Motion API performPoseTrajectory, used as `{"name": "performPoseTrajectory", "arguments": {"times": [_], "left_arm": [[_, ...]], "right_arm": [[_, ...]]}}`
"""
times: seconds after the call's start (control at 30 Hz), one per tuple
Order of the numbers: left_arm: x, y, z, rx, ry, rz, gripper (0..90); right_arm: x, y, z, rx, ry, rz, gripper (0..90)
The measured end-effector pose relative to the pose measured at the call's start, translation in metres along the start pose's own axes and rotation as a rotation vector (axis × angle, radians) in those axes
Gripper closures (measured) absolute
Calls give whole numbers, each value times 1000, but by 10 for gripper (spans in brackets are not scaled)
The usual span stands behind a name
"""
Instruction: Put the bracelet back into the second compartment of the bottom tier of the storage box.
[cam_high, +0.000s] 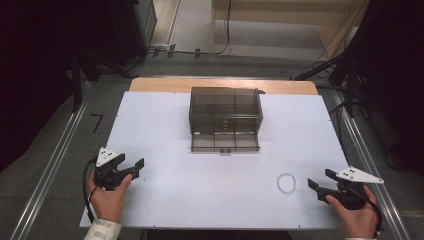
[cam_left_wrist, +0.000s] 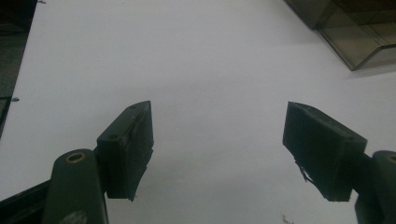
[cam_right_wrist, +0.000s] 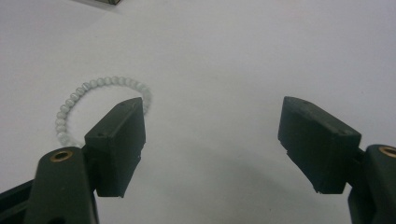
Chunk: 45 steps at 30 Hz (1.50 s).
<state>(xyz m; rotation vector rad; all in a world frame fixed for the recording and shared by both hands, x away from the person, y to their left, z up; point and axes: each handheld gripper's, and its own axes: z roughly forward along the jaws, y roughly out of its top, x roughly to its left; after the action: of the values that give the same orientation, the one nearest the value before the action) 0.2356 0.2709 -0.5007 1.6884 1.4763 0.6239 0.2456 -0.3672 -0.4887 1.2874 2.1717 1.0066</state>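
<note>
A small ring of pale beads, a bracelet (cam_high: 286, 183), lies flat on the white table at the right front. In the right gripper view the bracelet (cam_right_wrist: 88, 91) sits just beyond the left jaw, partly hidden by it. My right gripper (cam_high: 320, 181) rests open at the table's right edge, a short way right of the bracelet, and its jaws (cam_right_wrist: 212, 126) hold nothing. A smoky transparent box (cam_high: 225, 119) with compartments stands at the table's far middle, its front flap folded down. My left gripper (cam_high: 131, 164) is open at the left front, empty (cam_left_wrist: 217, 133).
The white table top (cam_high: 165, 150) lies on a wooden table whose far edge shows behind the box. The box's corner (cam_left_wrist: 355, 37) appears at the upper right of the left gripper view. Metal rails run along both sides of the table; cables lie on the floor beyond.
</note>
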Motion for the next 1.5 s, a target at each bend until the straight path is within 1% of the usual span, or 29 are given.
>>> {"name": "performPoseTrajectory", "arguments": {"times": [0.27, 0.57, 0.7, 0.83, 1.07, 1.2, 1.37, 1.5], "left_arm": [[0, 0, 0, 1, -1, 2, 250], [0, 0, 0, 2, -2, 3, 250], [0, 0, 0, 1, -1, 4, 250], [0, 0, 0, 2, 0, 4, 250], [-1, 0, 1, 2, 0, 2, 250], [0, 0, 1, 0, 0, 2, 250], [-1, 0, 0, 0, -2, 3, 250], [-1, 0, 1, 2, -4, 4, 250]], "right_arm": [[6, 2, 3, 8, 21, -17, 218], [6, 2, 4, 10, 22, -18, 220], [8, 3, 5, 12, 25, -22, 220], [9, 4, 6, 6, 38, -32, 220], [11, 4, 7, 11, 36, -37, 221], [12, 5, 8, 11, 41, -48, 236], [16, 6, 12, 17, 58, -57, 262], [17, 8, 14, 19, 71, -52, 271]]}}
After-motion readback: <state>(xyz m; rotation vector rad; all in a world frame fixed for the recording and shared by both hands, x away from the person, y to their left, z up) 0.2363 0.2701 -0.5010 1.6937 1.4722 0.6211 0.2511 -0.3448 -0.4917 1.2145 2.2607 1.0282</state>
